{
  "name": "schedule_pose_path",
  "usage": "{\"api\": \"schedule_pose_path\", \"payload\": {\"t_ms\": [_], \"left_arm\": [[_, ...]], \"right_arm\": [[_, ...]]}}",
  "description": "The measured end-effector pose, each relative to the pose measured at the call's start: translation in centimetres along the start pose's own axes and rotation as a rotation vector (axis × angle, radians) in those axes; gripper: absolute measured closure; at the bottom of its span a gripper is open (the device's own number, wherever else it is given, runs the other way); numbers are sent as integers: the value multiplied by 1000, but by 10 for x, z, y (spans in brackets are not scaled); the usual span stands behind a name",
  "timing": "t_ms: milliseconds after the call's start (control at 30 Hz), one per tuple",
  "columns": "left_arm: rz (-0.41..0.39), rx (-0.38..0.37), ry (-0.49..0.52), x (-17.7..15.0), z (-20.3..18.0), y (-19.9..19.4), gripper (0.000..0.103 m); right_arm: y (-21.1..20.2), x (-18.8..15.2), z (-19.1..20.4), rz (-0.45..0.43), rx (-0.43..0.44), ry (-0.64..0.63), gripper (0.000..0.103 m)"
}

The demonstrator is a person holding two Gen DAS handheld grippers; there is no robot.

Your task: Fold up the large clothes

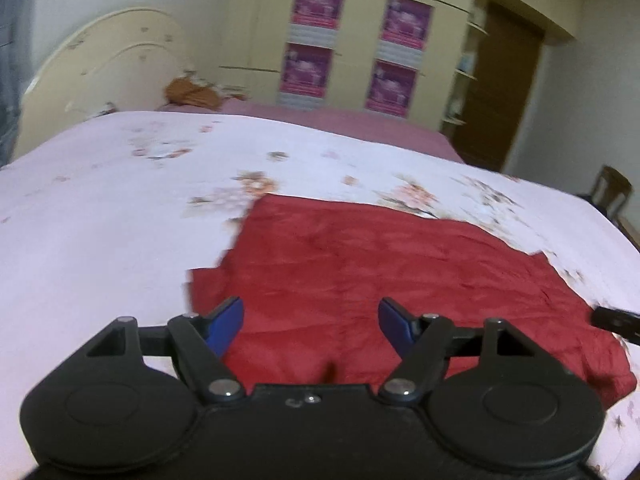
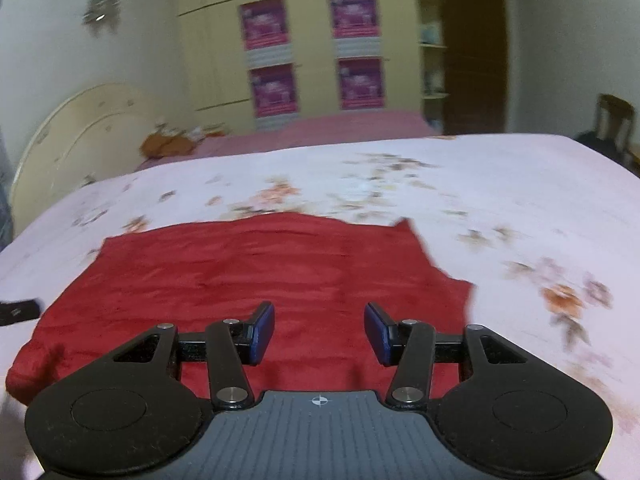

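A large red garment (image 1: pixel 380 264) lies spread flat on the bed's floral white sheet (image 1: pixel 100 220); it also shows in the right wrist view (image 2: pixel 248 272). My left gripper (image 1: pixel 311 326) is open and empty, held above the garment's near left part, its blue pads (image 1: pixel 226 324) wide apart. My right gripper (image 2: pixel 319 334) is open and empty above the garment's near right part. A tip of the right gripper (image 1: pixel 616 320) shows at the right edge of the left wrist view, and the left gripper (image 2: pixel 18 310) at the left edge of the right wrist view.
A cream headboard (image 1: pixel 104 68) stands at the back left with an orange-brown bundle (image 1: pixel 192 94) beside it. A wardrobe with purple posters (image 1: pixel 360 40) and a brown door (image 1: pixel 504 92) are behind the bed. A wooden chair (image 2: pixel 612 124) stands at the right.
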State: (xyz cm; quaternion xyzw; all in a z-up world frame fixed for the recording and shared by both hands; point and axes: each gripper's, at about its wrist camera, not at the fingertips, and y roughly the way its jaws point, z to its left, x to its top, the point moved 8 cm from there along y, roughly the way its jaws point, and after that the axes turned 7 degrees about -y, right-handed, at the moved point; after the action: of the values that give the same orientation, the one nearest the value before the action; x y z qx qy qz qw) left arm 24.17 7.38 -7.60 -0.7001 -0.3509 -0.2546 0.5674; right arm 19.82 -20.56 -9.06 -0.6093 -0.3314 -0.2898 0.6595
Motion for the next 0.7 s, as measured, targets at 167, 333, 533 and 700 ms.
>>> {"api": "schedule_pose_path", "payload": {"t_ms": [167,333,533,700], "left_arm": [[88,53,16,-21,7,33,36],[143,66,-13,-34,23,47,34],[162,66,-27,-33,25,52,34],[178,70,-32,-32,24,56,34]], "right_arm": [[35,3,36,33,80,-58,53],[73,6,68,57,119,-145,54],[126,-9,90,132,101,-256,54],[144,-25,93,160,90,-312,54]]}}
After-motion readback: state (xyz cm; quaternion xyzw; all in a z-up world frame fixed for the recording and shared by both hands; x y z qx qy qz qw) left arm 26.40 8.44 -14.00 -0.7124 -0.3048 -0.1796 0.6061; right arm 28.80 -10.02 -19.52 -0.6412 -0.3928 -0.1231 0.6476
